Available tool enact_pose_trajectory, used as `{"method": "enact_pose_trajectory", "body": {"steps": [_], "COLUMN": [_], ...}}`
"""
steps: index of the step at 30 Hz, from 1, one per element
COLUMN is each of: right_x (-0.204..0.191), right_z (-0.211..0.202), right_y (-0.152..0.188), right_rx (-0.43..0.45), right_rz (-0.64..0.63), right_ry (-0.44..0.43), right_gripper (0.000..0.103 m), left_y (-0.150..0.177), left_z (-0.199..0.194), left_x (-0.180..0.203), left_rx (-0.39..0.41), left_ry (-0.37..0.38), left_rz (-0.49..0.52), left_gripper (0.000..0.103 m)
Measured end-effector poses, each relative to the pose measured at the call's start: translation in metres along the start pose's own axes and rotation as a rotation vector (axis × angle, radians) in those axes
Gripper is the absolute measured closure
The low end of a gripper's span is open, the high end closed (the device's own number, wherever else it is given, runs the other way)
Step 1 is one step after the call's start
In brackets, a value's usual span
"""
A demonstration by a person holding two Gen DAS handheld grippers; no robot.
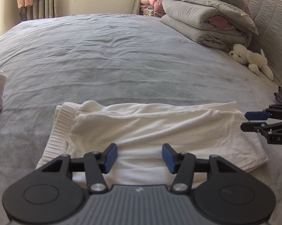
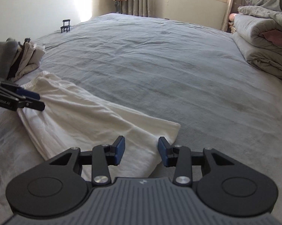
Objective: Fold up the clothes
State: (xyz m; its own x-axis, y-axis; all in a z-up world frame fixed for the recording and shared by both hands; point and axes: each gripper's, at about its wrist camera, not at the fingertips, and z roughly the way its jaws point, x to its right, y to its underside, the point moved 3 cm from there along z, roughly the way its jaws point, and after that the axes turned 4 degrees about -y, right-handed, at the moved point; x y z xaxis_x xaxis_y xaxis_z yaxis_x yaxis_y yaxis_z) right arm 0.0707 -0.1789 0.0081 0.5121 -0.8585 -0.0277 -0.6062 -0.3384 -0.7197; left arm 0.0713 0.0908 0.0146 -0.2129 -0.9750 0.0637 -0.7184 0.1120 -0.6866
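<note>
Both my grippers are spread wide with nothing in them. The left gripper hangs over the near long edge of the white pants, and the right gripper sits at the hem end. They're lying on the gray bed sheet, long axis from 9 to 3 o'clock in the left view, ribbed waistband pointing to 9. My guess: pinch both layers at the hem, lift low, carry it toward the waistband so edges line up.
</note>
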Motion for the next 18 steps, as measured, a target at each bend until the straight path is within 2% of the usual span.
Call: {"method": "enact_pose_trajectory", "body": {"steps": [3, 10, 12, 14, 18], "right_x": [-0.018, -0.021, -0.018, -0.004, 0.032], "right_z": [0.004, -0.001, -0.005, -0.012, -0.009], "right_y": [0.010, 0.012, 0.008, -0.003, -0.026], "right_rx": [-0.078, -0.134, -0.110, -0.039, 0.064], "right_rz": [-0.084, -0.107, -0.105, -0.050, 0.053], "right_ry": [-0.047, -0.122, -0.126, -0.110, -0.027], "right_gripper": [0.061, 0.058, 0.062, 0.062, 0.062], "left_y": [0.001, 0.004, 0.005, 0.005, 0.005], "left_z": [0.003, 0.002, 0.002, 0.002, 0.002], "left_x": [-0.001, 0.004, 0.006, 0.007, 0.006], "left_rx": [-0.014, -0.013, -0.013, -0.014, -0.015], "left_ry": [-0.013, -0.028, -0.034, -0.034, -0.030], "left_rz": [0.006, 0.038, 0.048, 0.052, 0.051], "left_gripper": [0.046, 0.045, 0.044, 0.044, 0.043]}}
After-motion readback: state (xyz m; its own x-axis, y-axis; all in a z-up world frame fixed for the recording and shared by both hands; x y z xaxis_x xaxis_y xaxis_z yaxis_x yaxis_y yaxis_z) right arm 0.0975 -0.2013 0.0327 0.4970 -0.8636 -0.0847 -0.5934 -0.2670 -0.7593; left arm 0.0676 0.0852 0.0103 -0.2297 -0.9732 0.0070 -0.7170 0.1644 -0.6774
